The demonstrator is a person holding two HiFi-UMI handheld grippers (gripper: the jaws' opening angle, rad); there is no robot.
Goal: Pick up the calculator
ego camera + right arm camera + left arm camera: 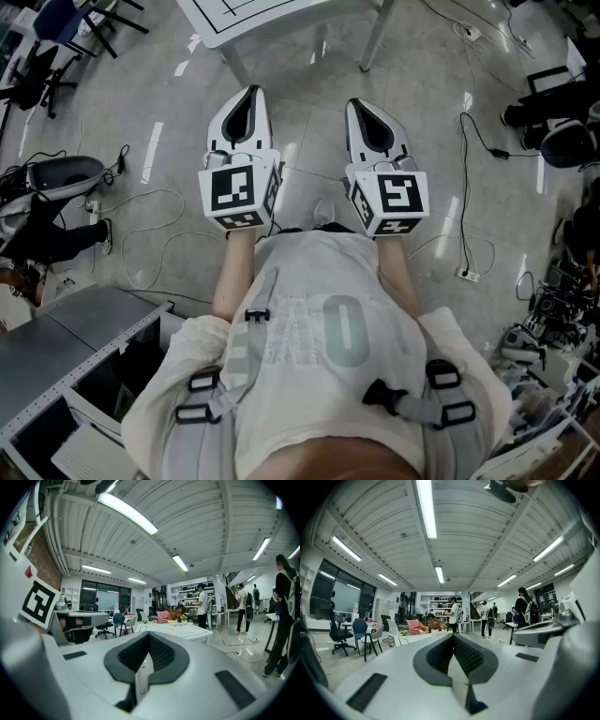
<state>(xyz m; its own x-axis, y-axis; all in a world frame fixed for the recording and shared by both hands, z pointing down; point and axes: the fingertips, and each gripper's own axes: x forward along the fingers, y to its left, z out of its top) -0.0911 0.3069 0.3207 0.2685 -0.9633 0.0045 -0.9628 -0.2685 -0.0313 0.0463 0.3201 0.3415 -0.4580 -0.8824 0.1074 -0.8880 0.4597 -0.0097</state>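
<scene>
No calculator shows in any view. In the head view my left gripper (247, 97) and right gripper (368, 109) are held side by side at chest height, pointing forward over the grey floor. Both have their jaws together and nothing between them. The left gripper view looks level across the room, with the dark pads (464, 656) meeting at the tip. In the right gripper view the pads (157, 654) also meet. A white table (281, 21) stands just ahead of the grippers; its top (180, 631) carries flowers at the far end.
Cables (473, 178) and a power strip (467, 275) lie on the floor to the right. A grey metal shelf (66, 347) stands at the lower left. Office chairs (42, 56) stand at the far left. Several people (520, 609) stand further back.
</scene>
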